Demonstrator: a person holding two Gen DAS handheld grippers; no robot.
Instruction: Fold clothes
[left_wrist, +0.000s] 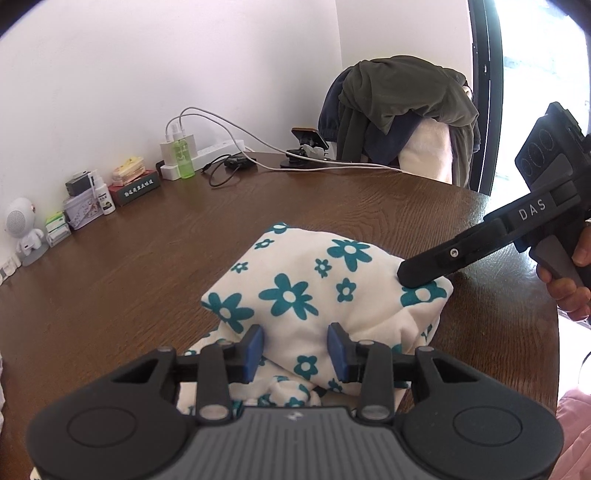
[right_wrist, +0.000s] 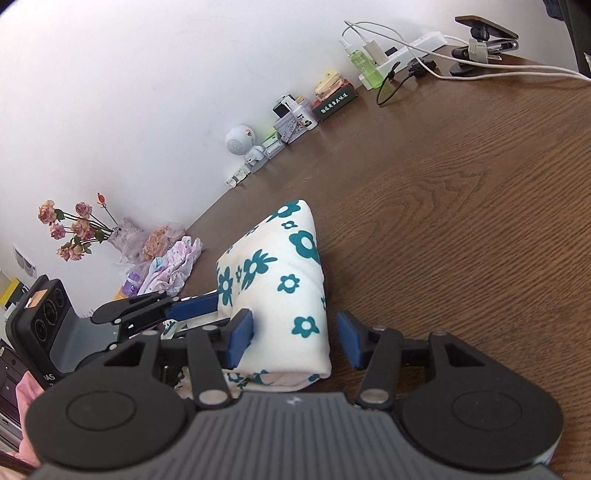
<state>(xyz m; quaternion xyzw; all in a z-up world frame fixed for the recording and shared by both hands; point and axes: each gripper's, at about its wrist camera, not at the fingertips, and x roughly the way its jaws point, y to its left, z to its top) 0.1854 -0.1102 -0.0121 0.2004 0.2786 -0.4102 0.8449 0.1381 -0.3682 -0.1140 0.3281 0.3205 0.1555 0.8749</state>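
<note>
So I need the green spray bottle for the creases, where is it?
The green spray bottle stands at the table's far edge by the wall, beside the white power strip, left in the left wrist view.

The left gripper (left_wrist: 295, 345) sits low centre with fingers spread. The right gripper (right_wrist: 294, 338) is likewise spread; a hand (left_wrist: 570, 284) grips its handle at right.

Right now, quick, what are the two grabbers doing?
Left gripper: jaws open, around a bit of the flowery cloth, not pinching it.
Right gripper: jaws open over the same cloth, holding nothing.
</note>
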